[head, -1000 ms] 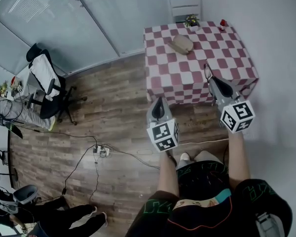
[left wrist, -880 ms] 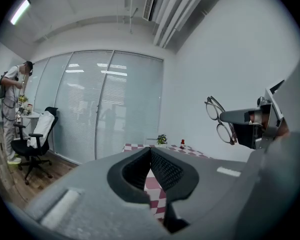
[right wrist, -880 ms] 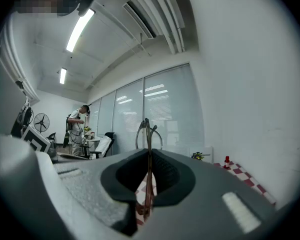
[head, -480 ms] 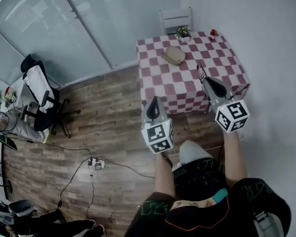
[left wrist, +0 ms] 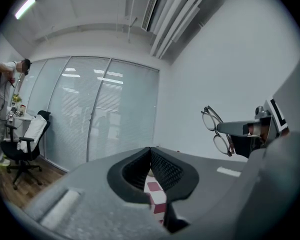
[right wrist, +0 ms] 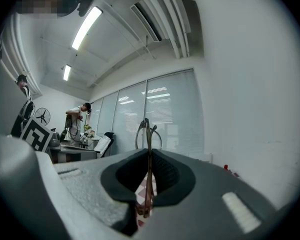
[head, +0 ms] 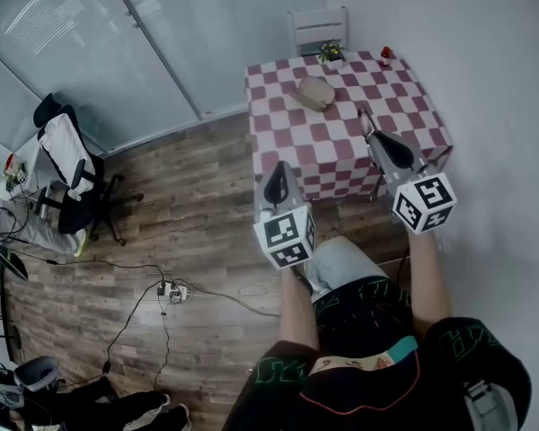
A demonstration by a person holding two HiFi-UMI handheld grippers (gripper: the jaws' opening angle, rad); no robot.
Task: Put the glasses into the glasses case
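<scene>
The tan glasses case (head: pixel 315 92) lies shut on the far part of the red-and-white checked table (head: pixel 413 115). My right gripper (head: pixel 370 133) hovers over the table's near right part, shut on the folded dark-framed glasses (head: pixel 366 119). In the right gripper view the glasses (right wrist: pixel 147 139) stand upright between the jaws of the right gripper (right wrist: pixel 149 154). My left gripper (head: pixel 276 176) hangs in front of the table's near left edge, shut with nothing in it. The left gripper view shows the left gripper (left wrist: pixel 150 151) and, at right, the glasses (left wrist: pixel 213 129).
A white chair (head: pixel 316 27) stands behind the table. A small plant (head: pixel 330 54) and a red object (head: pixel 385 57) sit at the table's far edge. An office chair (head: pixel 67 164) and a power strip with cables (head: pixel 171 288) are on the wooden floor at left. A person (left wrist: pixel 5 109) stands far left.
The table has shifted up and left in the head view as the person steps. Both grippers keep their poses, and the right one still holds the glasses.
</scene>
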